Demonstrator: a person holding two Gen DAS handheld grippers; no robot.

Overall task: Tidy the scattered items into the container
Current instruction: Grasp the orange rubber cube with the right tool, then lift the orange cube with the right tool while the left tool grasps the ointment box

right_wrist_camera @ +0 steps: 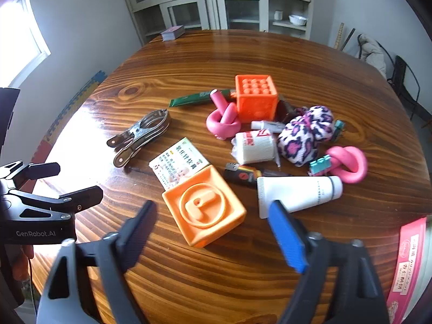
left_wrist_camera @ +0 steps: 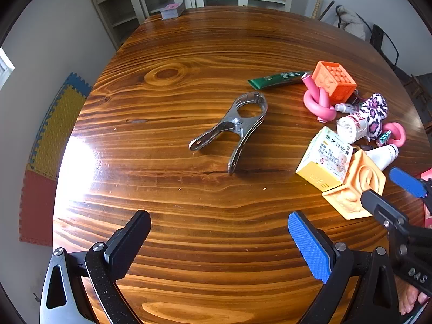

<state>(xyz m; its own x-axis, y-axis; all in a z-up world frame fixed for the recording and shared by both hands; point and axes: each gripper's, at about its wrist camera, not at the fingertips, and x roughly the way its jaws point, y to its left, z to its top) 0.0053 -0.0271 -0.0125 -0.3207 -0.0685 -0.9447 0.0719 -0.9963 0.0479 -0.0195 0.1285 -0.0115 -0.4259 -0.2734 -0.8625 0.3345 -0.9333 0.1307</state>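
Left tool [left_wrist_camera: 218, 245]: I see its jaws spread wide, empty, over bare wooden desk [left_wrist_camera: 189, 54] | Right tool [right_wrist_camera: 213, 235]: I see jaws parted, holding nothing, just below the pale orange block [right_wrist_camera: 205, 208] | Clutter: metal clamp [left_wrist_camera: 232, 129] at frame centre in the left view; orange cube [right_wrist_camera: 255, 97], white tube [right_wrist_camera: 297, 193] centre-right | Container: pink box [right_wrist_camera: 407, 264] at lower right edge.

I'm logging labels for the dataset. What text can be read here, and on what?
"GenRobot.AI": left gripper body.
"DAS": right gripper body.
"P": raised on the pale orange cube.
Medicine box: Chinese print, too blurred.
White tube, green tube, gauze roll, pink box: unreadable.
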